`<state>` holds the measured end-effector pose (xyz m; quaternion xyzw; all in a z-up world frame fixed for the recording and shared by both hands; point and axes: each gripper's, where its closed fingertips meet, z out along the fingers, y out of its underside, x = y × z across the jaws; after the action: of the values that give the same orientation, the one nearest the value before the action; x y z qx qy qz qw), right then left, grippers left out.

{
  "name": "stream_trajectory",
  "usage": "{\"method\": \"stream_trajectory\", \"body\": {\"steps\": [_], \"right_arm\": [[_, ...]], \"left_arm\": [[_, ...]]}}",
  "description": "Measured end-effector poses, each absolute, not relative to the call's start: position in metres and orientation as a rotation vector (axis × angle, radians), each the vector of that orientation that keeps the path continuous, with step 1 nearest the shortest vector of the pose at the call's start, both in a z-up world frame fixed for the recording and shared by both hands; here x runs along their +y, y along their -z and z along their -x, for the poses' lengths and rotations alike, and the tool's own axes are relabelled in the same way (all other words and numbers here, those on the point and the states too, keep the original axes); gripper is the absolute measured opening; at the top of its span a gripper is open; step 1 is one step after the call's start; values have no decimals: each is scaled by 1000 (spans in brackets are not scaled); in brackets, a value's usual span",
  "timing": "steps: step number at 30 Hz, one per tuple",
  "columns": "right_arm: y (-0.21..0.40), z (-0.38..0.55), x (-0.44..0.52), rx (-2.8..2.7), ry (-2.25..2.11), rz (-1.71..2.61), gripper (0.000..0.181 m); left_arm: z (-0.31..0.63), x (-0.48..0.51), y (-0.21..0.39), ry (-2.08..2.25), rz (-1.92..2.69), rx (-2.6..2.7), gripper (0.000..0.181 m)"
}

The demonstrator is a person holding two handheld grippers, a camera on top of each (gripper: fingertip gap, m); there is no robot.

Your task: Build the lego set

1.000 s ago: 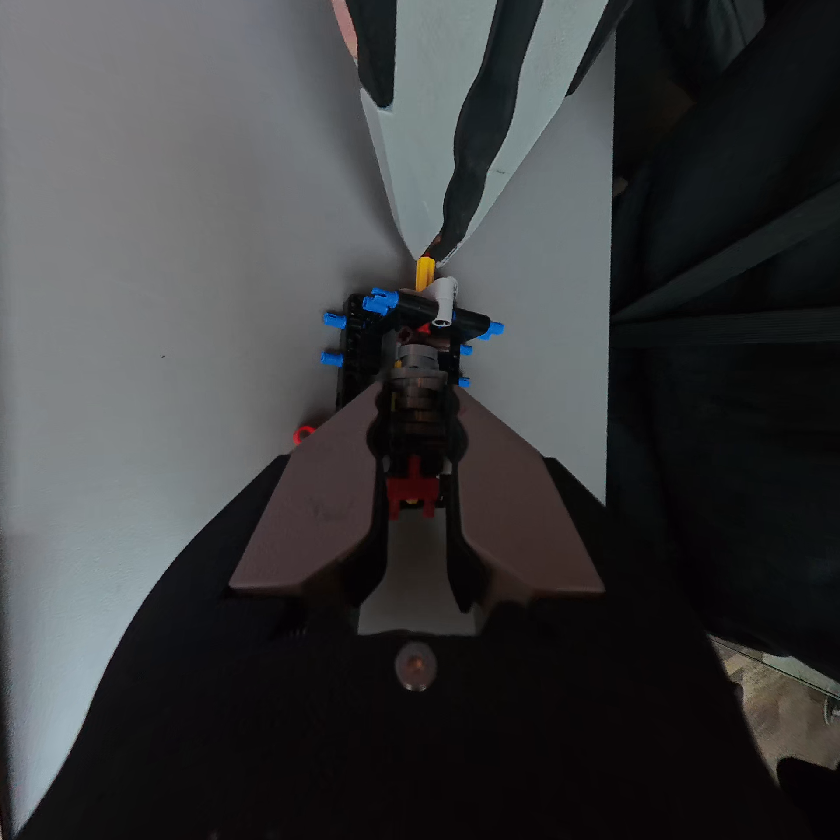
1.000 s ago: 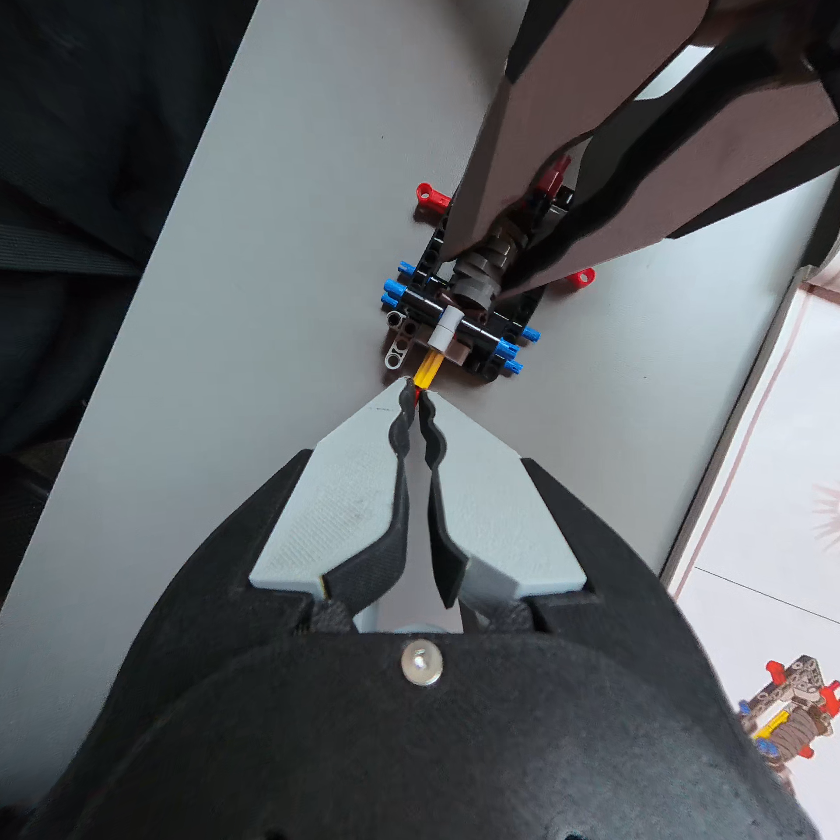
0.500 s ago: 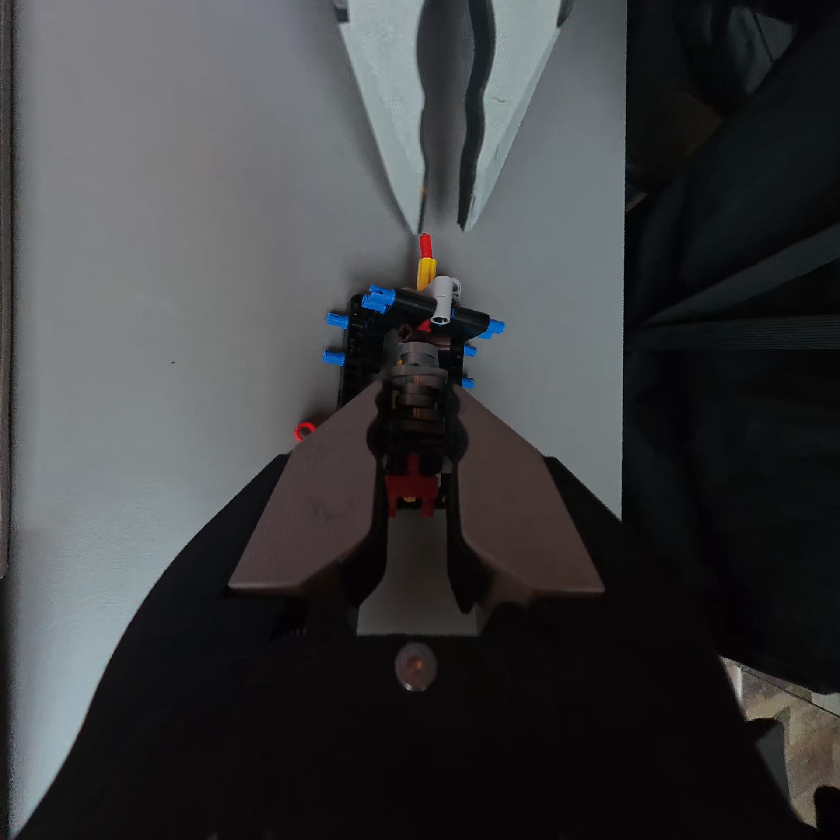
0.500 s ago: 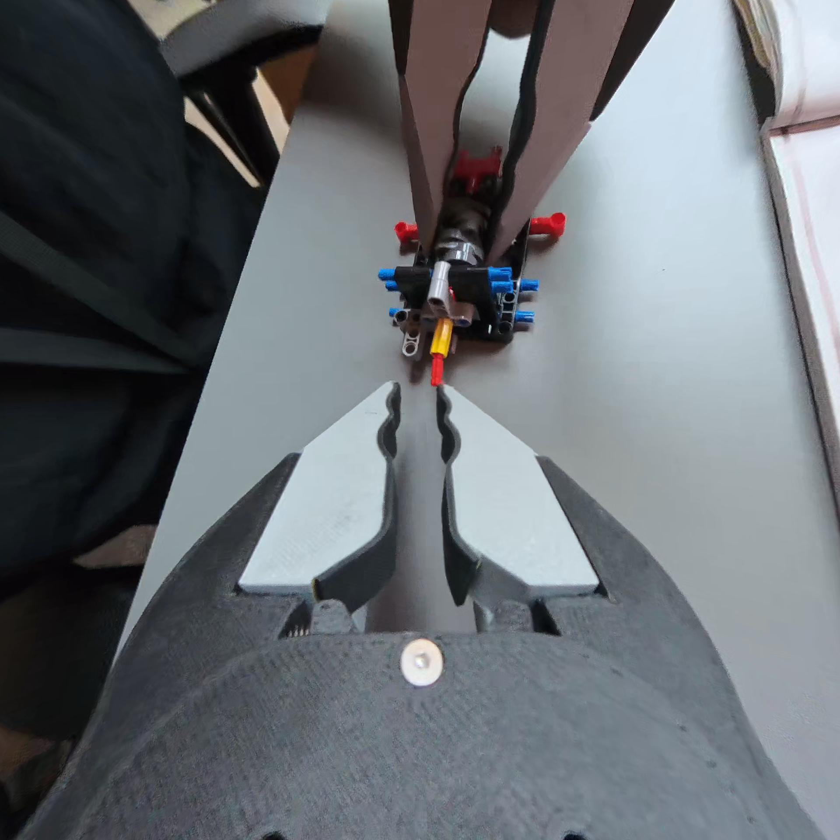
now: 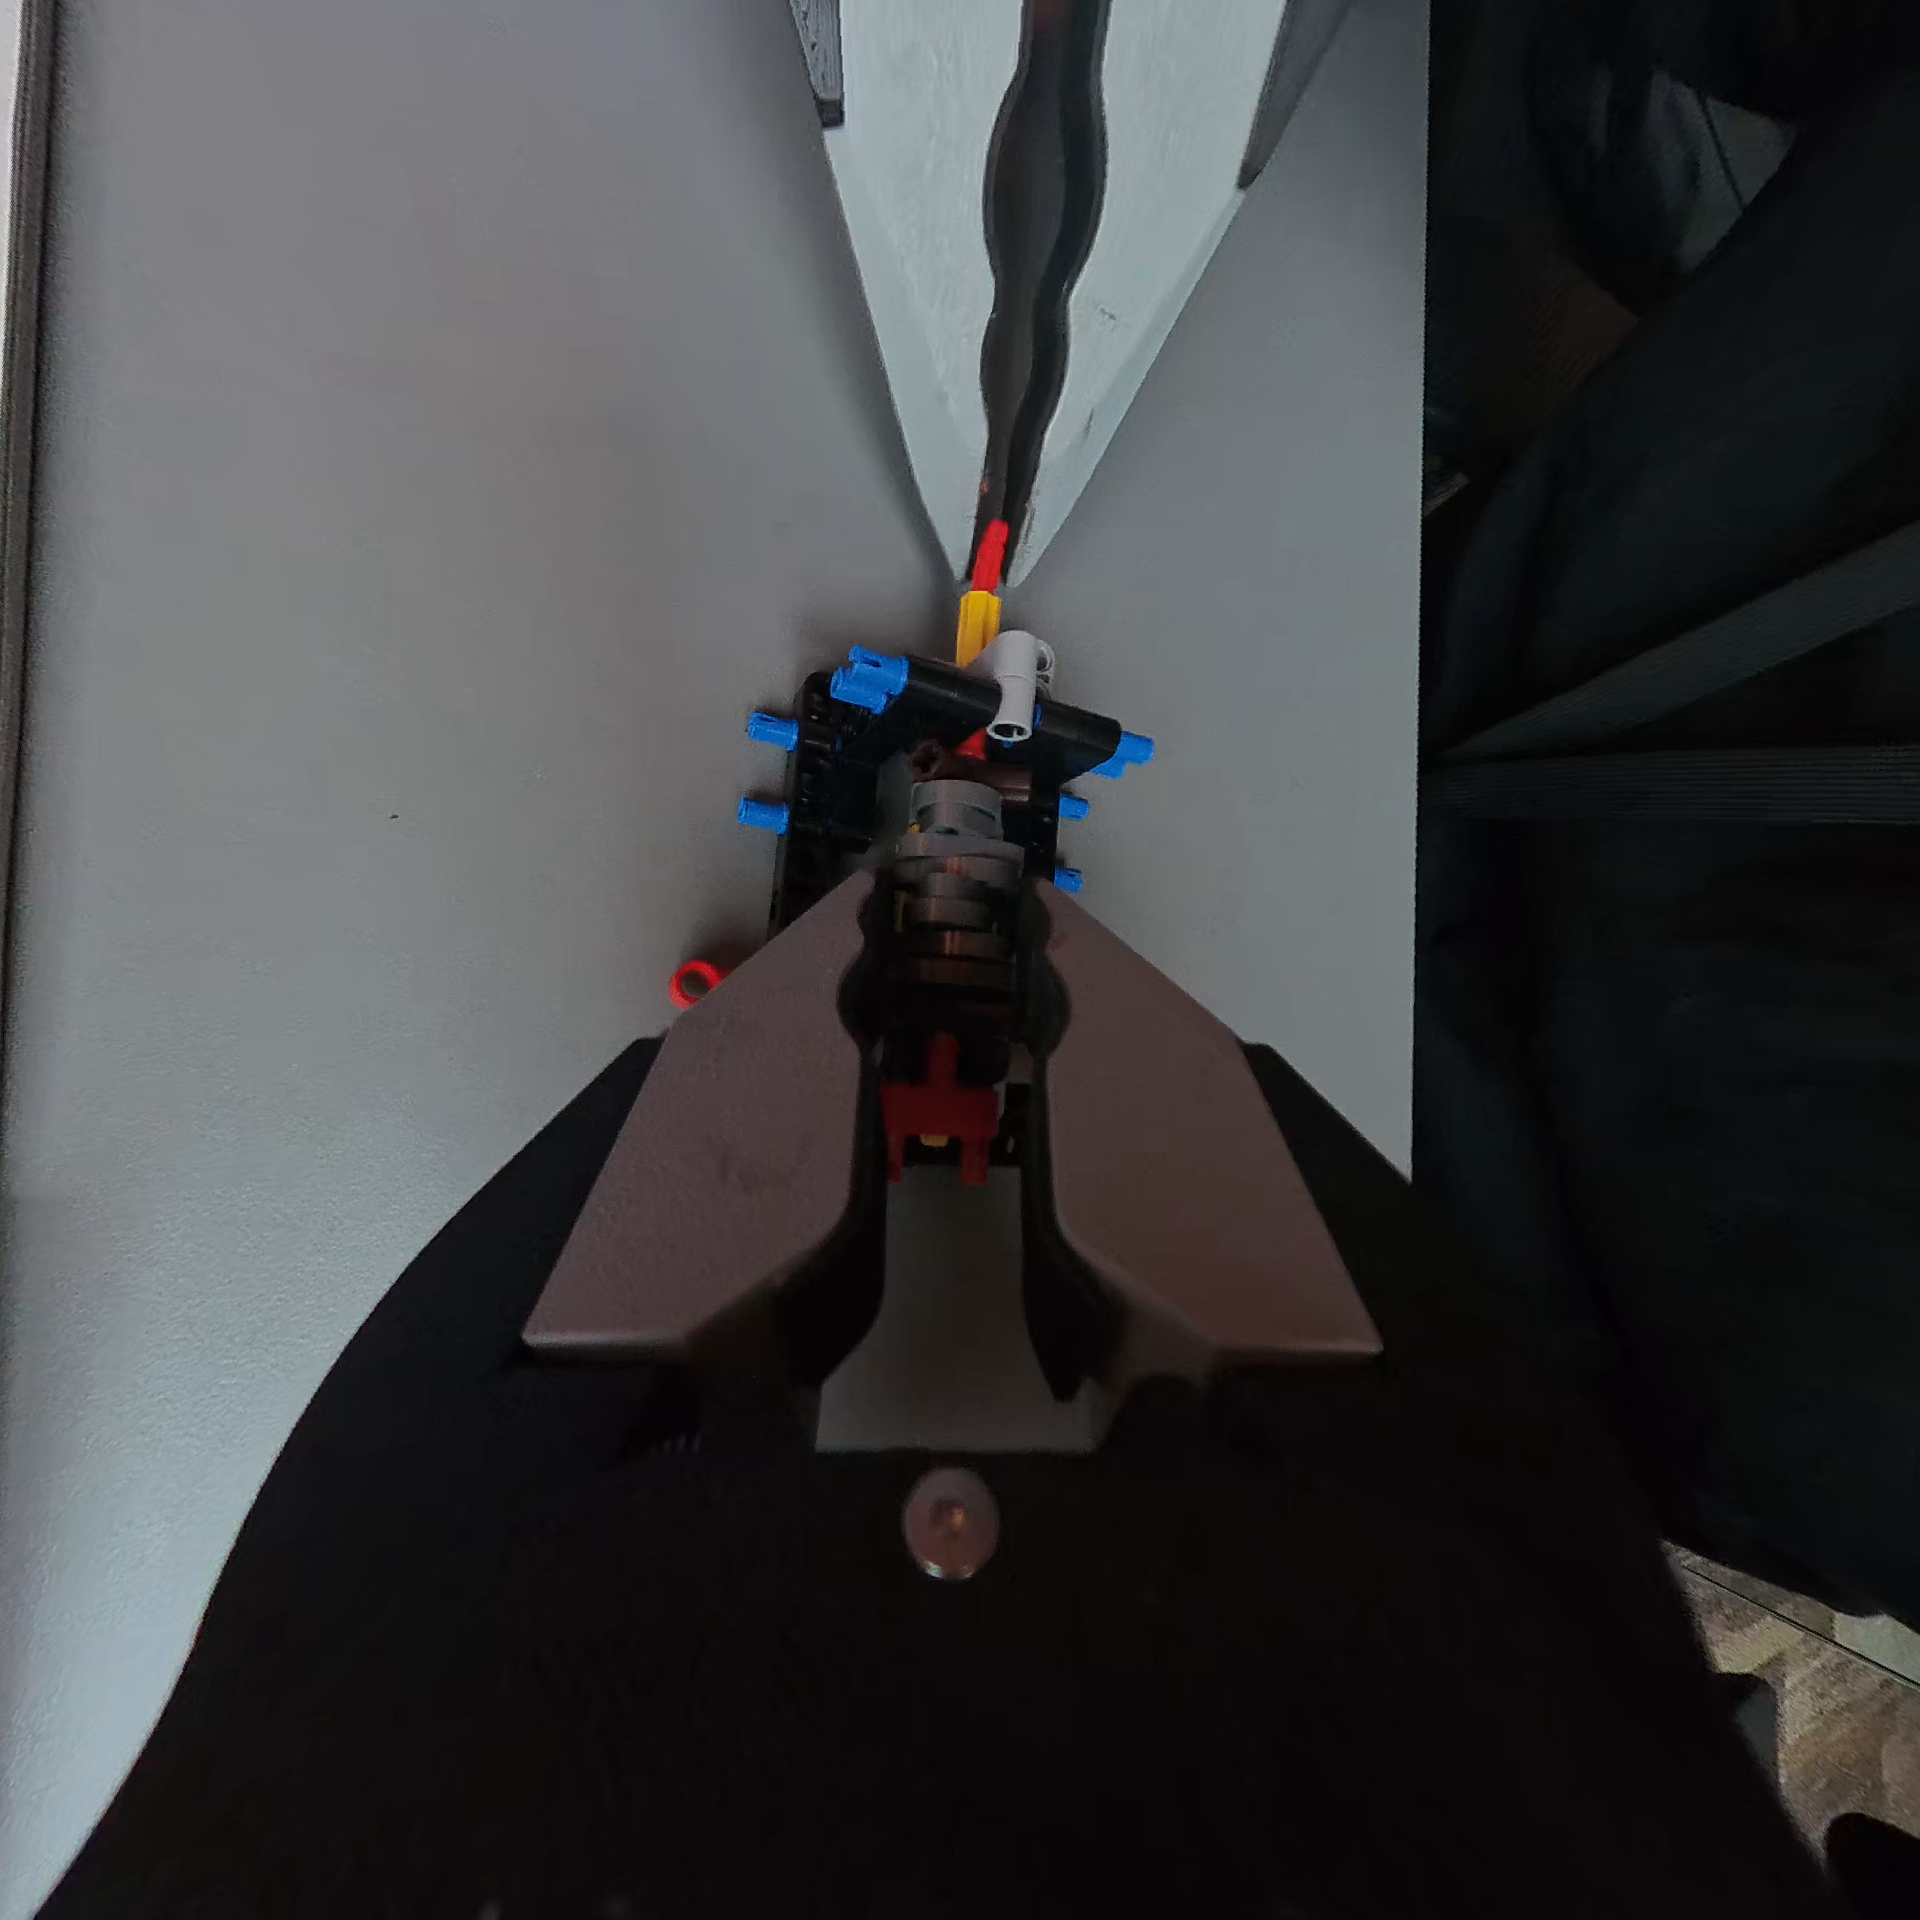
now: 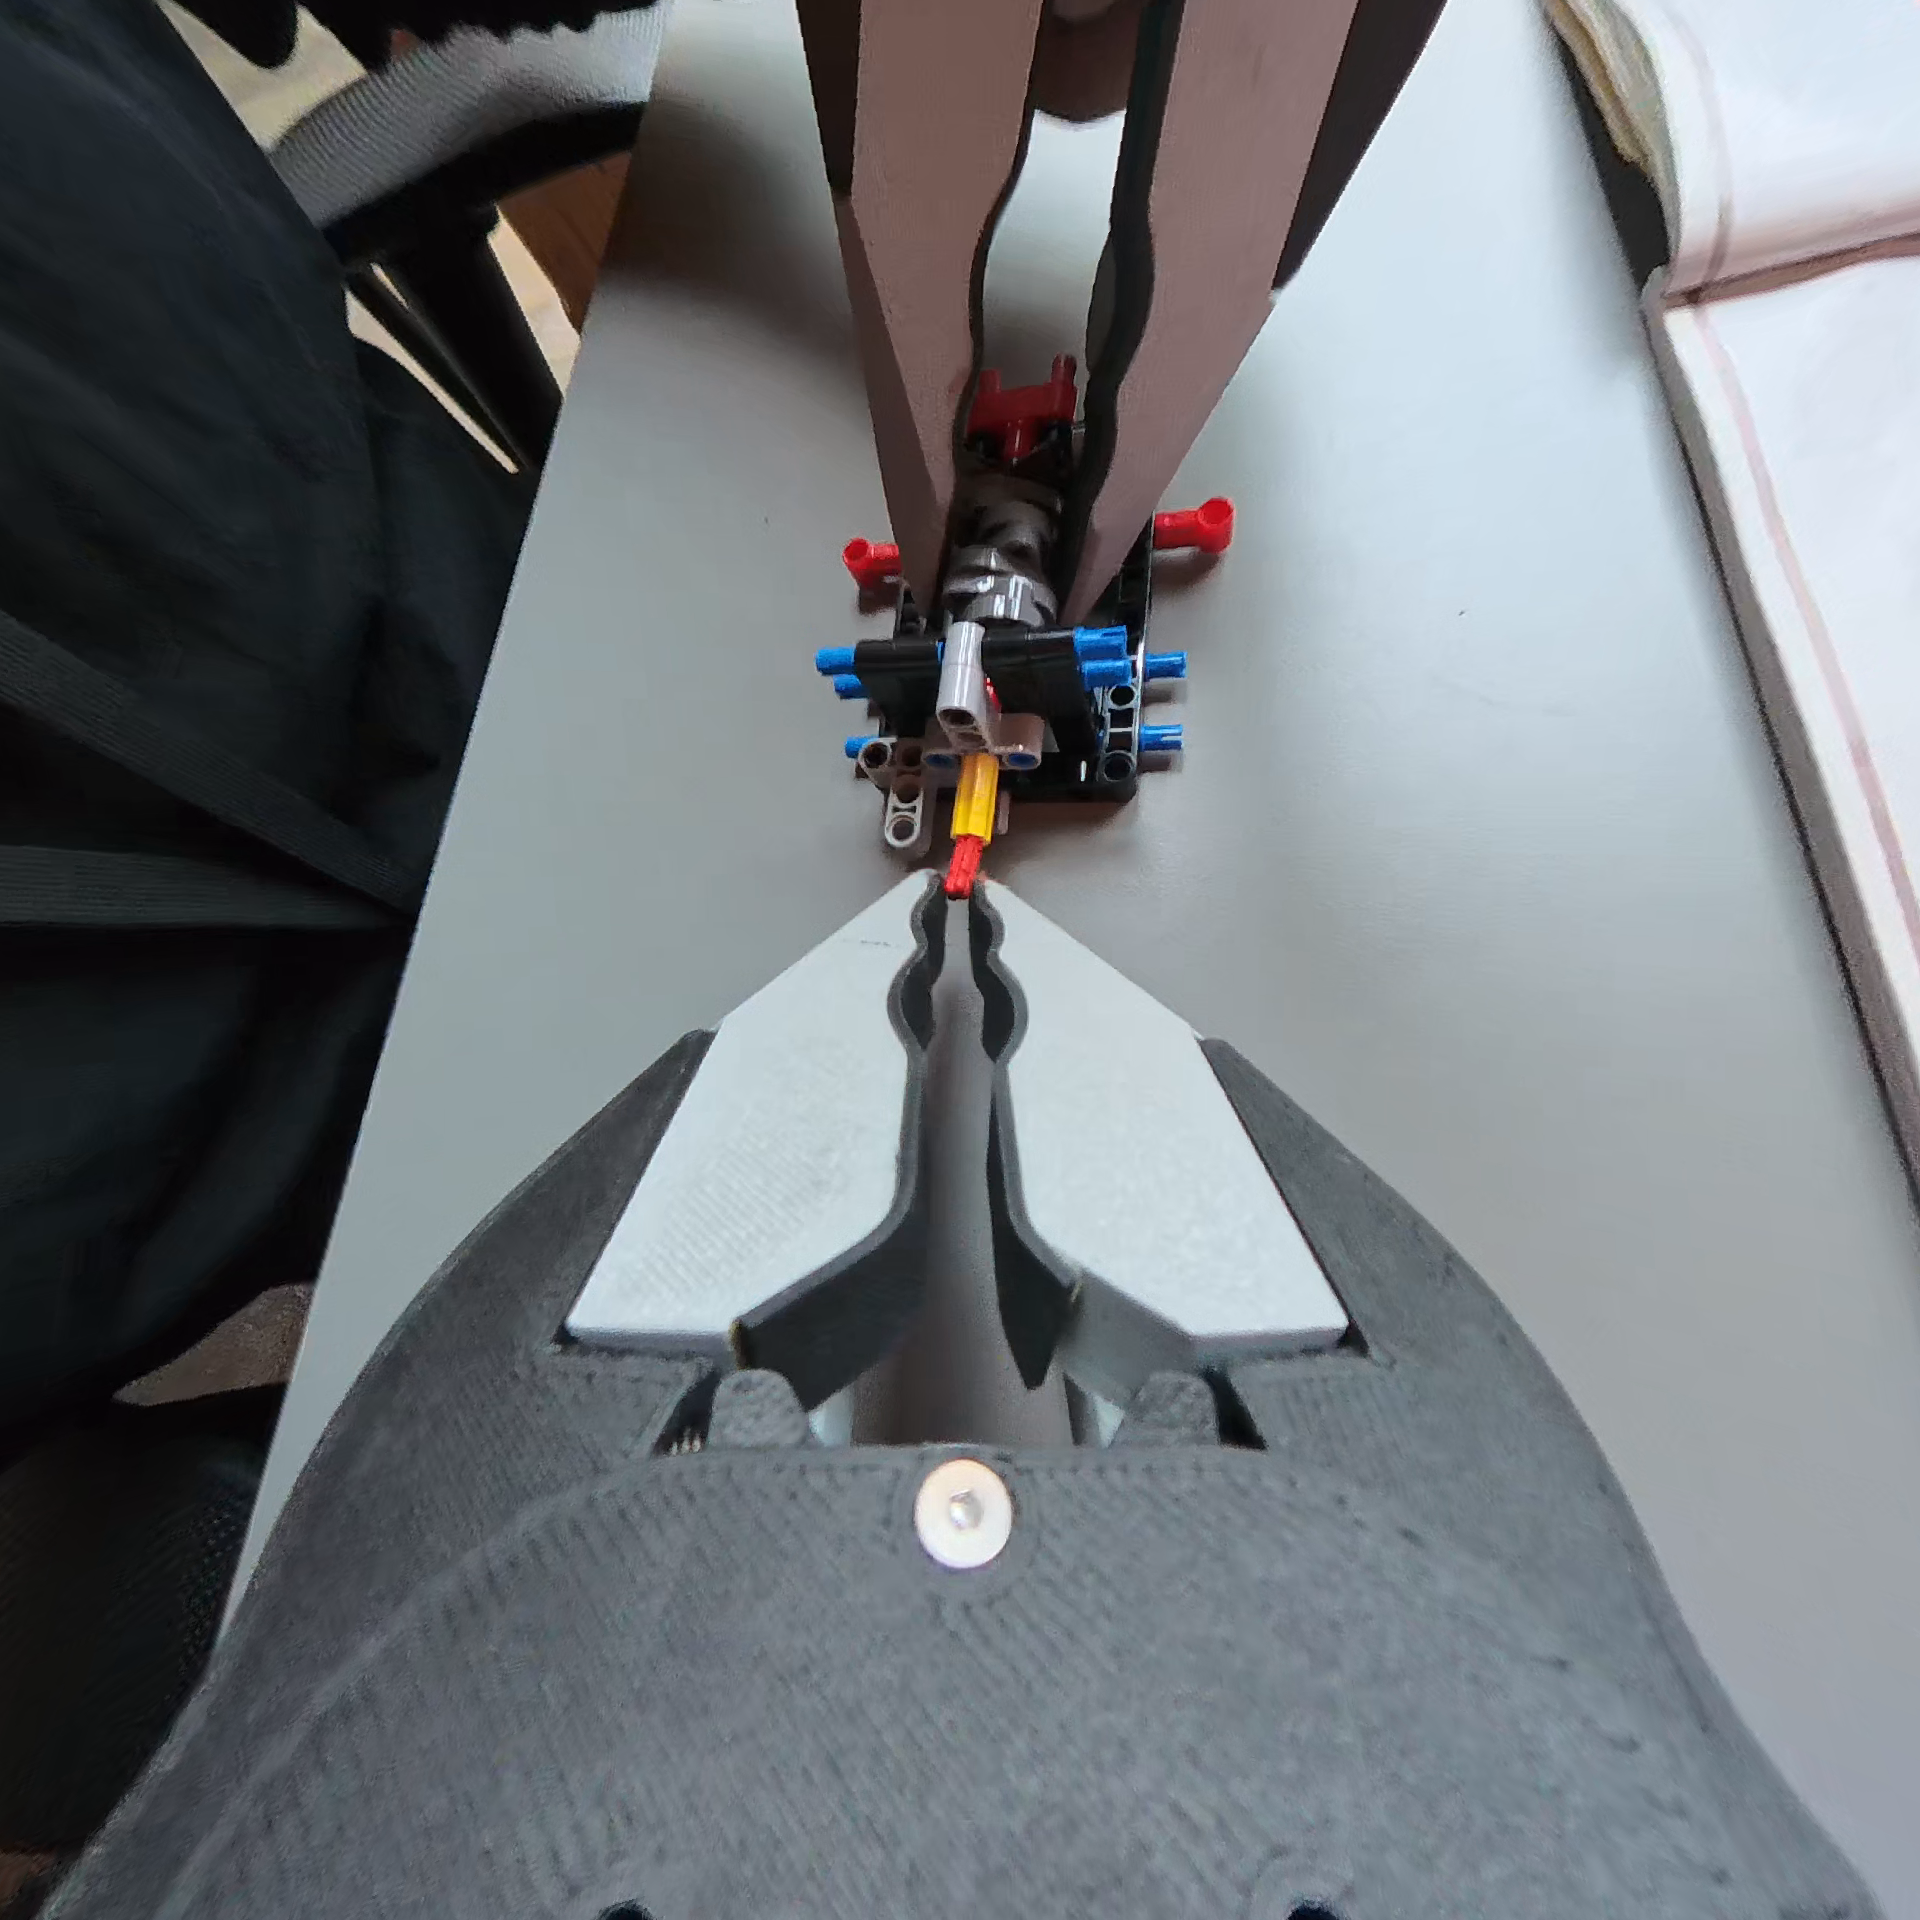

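Observation:
The lego assembly (image 6: pixel 1039 707) is a black frame with blue pins, red connectors and a grey-brown gear stack, lying on the grey table (image 6: pixel 1455 935). A red axle (image 6: pixel 966 864) with a yellow bush (image 6: pixel 975 795) sticks out of its near end. My right gripper (image 6: pixel 961 896), with light grey fingers, is shut on the axle's tip. My left gripper (image 5: pixel 951 904), with brown fingers, is shut on the gear stack (image 5: pixel 956 914) of the assembly (image 5: pixel 935 748). In the left wrist view the right gripper (image 5: pixel 992 566) faces me, pinching the axle (image 5: pixel 989 551).
An open instruction booklet (image 6: pixel 1818 416) lies along the table's right side in the right wrist view. The table's left edge is close to the assembly there, with a chair (image 6: pixel 468 156) and dark fabric (image 6: pixel 156 520) beyond it.
The right gripper, shut at the axle a second ago, opened and backed off, exposing the red axle. It has now moved in again and shut on the axle's tip. The left gripper held still.

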<state>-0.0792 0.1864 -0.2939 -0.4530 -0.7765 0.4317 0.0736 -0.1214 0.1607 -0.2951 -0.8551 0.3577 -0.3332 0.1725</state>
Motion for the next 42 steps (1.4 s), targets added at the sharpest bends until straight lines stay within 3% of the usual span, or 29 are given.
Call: {"method": "stream_trajectory", "body": {"steps": [20, 23, 27, 31, 35, 38, 42], "right_arm": [[298, 71, 196, -2319, -1303, 1379, 0], [283, 72, 202, -2222, -1351, 1368, 0], [252, 75, 203, -2057, -1448, 1269, 0], [257, 79, 208, -1985, -1432, 1309, 0], [268, 81, 211, -1994, -1388, 1366, 0], [260, 81, 207, -1971, -1435, 1330, 0], [244, 83, 197, -1922, -1468, 1235, 0]], "left_arm": [[118, 157, 294, 1020, 2447, 980, 21], [119, 161, 289, 942, 2422, 976, 43], [126, 165, 280, 845, 2407, 930, 53], [126, 157, 278, 856, 2387, 922, 53], [136, 159, 293, 774, 2410, 960, 33], [134, 162, 280, 732, 2377, 942, 54], [136, 161, 253, 620, 2304, 921, 39]]}}
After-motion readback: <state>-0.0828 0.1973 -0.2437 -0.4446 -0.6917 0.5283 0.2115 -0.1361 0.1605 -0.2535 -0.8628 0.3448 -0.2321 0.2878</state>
